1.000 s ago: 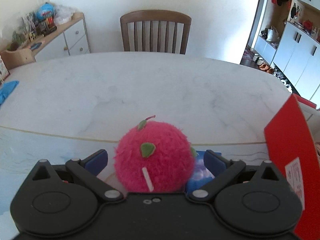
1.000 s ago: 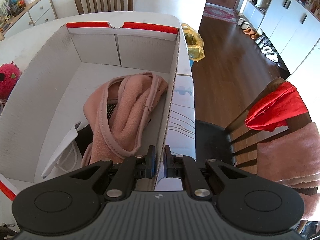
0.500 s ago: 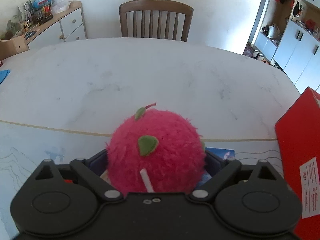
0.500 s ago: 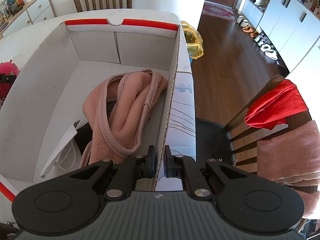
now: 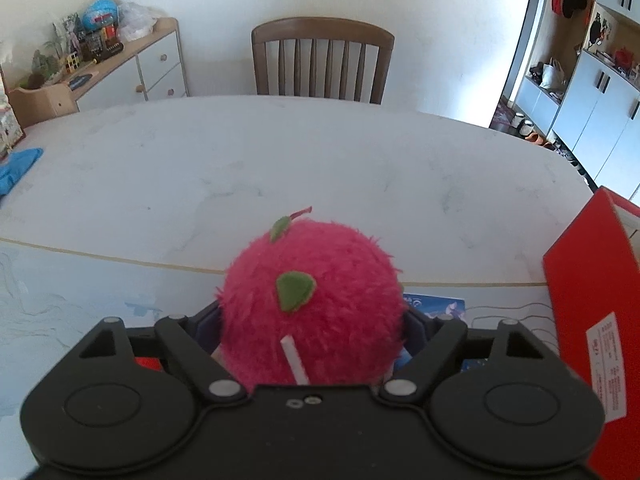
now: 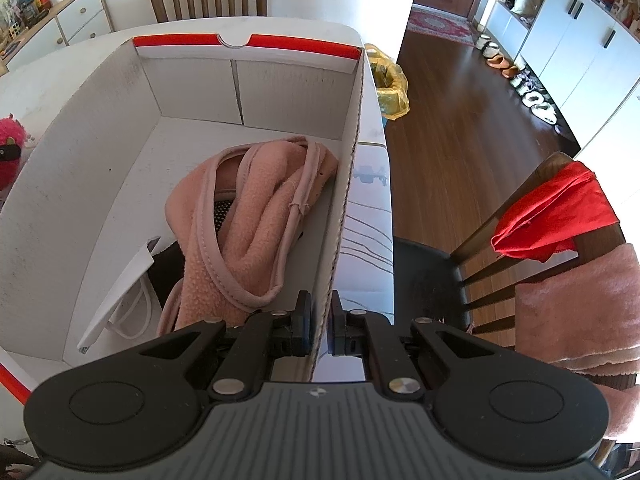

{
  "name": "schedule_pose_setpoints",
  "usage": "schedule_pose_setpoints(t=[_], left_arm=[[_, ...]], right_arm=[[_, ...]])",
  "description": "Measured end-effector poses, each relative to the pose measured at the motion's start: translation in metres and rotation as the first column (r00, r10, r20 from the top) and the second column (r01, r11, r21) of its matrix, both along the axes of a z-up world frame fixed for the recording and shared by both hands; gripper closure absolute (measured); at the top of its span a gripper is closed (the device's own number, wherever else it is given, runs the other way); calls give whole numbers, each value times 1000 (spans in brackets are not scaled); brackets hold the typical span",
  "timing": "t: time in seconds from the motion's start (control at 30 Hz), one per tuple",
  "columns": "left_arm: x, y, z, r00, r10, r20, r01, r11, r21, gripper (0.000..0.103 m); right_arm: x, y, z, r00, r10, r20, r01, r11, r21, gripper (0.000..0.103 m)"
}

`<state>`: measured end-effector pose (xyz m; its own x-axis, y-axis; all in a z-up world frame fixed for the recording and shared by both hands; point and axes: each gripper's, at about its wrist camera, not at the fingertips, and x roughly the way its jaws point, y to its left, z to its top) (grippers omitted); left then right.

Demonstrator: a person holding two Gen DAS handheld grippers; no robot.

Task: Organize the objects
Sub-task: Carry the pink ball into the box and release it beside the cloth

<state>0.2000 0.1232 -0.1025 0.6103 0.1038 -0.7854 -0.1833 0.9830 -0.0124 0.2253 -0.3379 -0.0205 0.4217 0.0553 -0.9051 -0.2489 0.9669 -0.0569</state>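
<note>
My left gripper [image 5: 312,328] is shut on a fuzzy pink plush fruit [image 5: 312,304] with green felt leaves, held above the marble table [image 5: 280,168]. The plush also shows at the left edge of the right wrist view [image 6: 10,140]. My right gripper [image 6: 319,320] is shut on the right wall of a red and white cardboard box [image 6: 352,152]; its red outside shows in the left wrist view [image 5: 592,312]. Inside the box lie a pink fleece garment [image 6: 248,224], a white paper bag [image 6: 120,292] and something dark.
A wooden chair [image 5: 322,60] stands at the table's far side, a sideboard [image 5: 120,68] with clutter at far left. A blue cloth [image 5: 16,168] lies at the table's left edge, a blue card [image 5: 436,308] under the plush. Another chair with red and pink cloths [image 6: 560,240] stands right of the box.
The left gripper closed on the plush fruit and lifted it off the table. The right gripper kept its grip on the box wall, and the box stayed in place.
</note>
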Motion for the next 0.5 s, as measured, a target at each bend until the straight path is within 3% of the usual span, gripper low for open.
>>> schedule_pose_setpoints(t=[0.5], left_arm=[[-32, -30, 55, 997, -79, 16, 80, 996, -33, 20]], right_arm=[[0, -1, 0, 1000, 6, 20, -6, 1000, 22, 97]])
